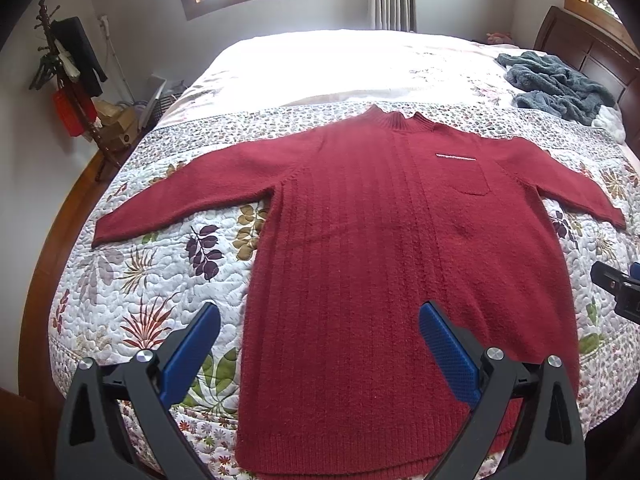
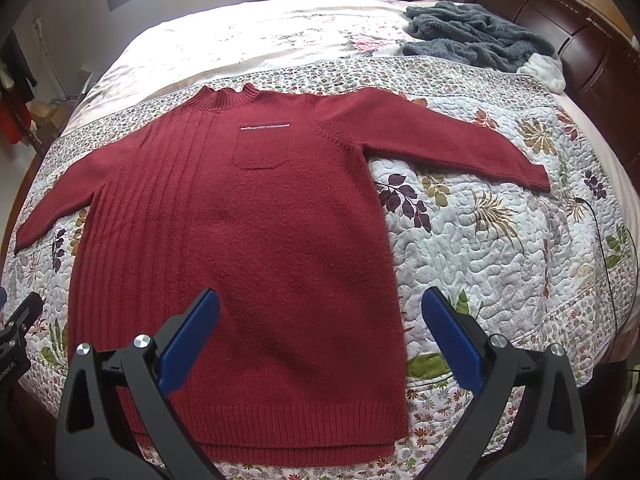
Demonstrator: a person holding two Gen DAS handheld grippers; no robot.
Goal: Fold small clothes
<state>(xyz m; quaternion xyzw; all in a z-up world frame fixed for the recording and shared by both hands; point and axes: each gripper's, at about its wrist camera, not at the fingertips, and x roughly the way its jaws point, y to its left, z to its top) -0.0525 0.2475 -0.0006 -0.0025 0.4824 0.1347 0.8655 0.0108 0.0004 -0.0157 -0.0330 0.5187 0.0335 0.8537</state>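
Observation:
A dark red knit sweater (image 1: 380, 240) (image 2: 248, 232) lies flat and face up on the floral quilt (image 1: 160, 248) (image 2: 500, 240), both sleeves spread out sideways, collar toward the far side, a small chest pocket showing. My left gripper (image 1: 320, 316) hovers open above the hem's left corner, its blue pads wide apart with nothing between them. My right gripper (image 2: 320, 304) hangs open above the hem's right part, also holding nothing. The right gripper's black body (image 1: 618, 292) peeks in at the left wrist view's right edge.
A crumpled grey fleece garment (image 1: 560, 80) (image 2: 472, 36) lies near the dark wooden headboard (image 2: 560, 20). A coat stand (image 1: 68, 72) with hanging items and boxes stands left of the bed. Windows sit in the far wall.

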